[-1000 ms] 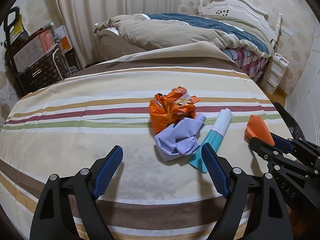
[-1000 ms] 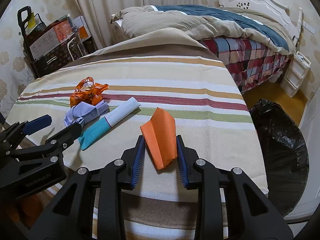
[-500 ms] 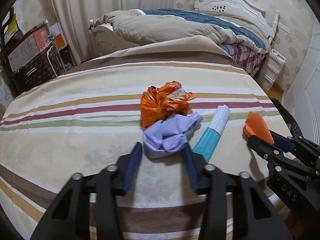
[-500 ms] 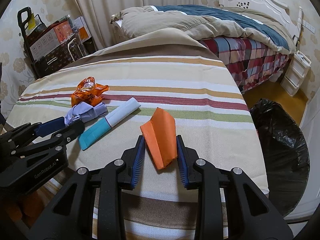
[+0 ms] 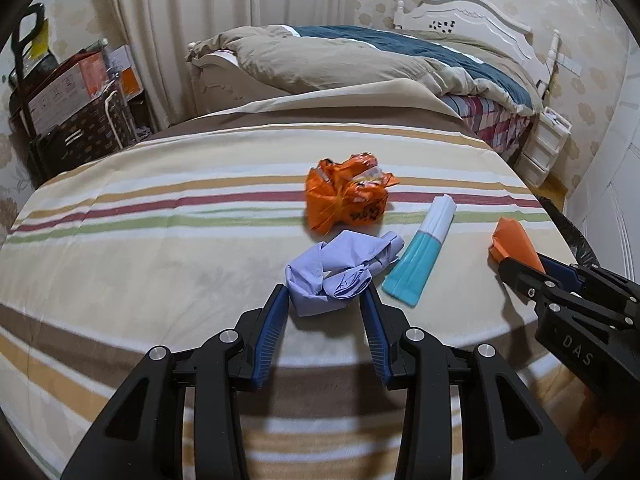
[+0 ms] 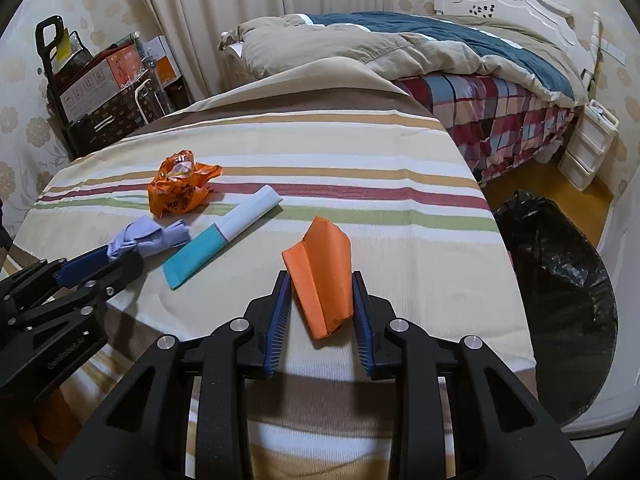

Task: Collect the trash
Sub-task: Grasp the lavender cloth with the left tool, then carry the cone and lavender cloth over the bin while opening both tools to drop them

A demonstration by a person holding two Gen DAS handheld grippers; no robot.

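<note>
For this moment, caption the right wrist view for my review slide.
Right tool clamps folded orange paper on striped tablecloth, black-lined bin beside.

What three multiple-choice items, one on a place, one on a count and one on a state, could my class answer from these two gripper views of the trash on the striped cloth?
1. Where does the black bin bag stand?
A. On the bed
B. On the floor beside the striped cloth's edge
C. On the cloth, among the trash

2. How many pieces of trash are on the cloth?
A. Two
B. Four
C. Six

3. What is the left gripper doing?
A. Closed on the crumpled lilac paper
B. Wide open above the cloth
C. Holding the teal and white packet

Answers:
1 B, the bag shows past the cloth's right edge.
2 B: lilac paper, packet, crumpled orange wrapper, folded orange paper.
3 A, both pads press the lilac paper; the right gripper likewise grips the folded orange paper.
</note>
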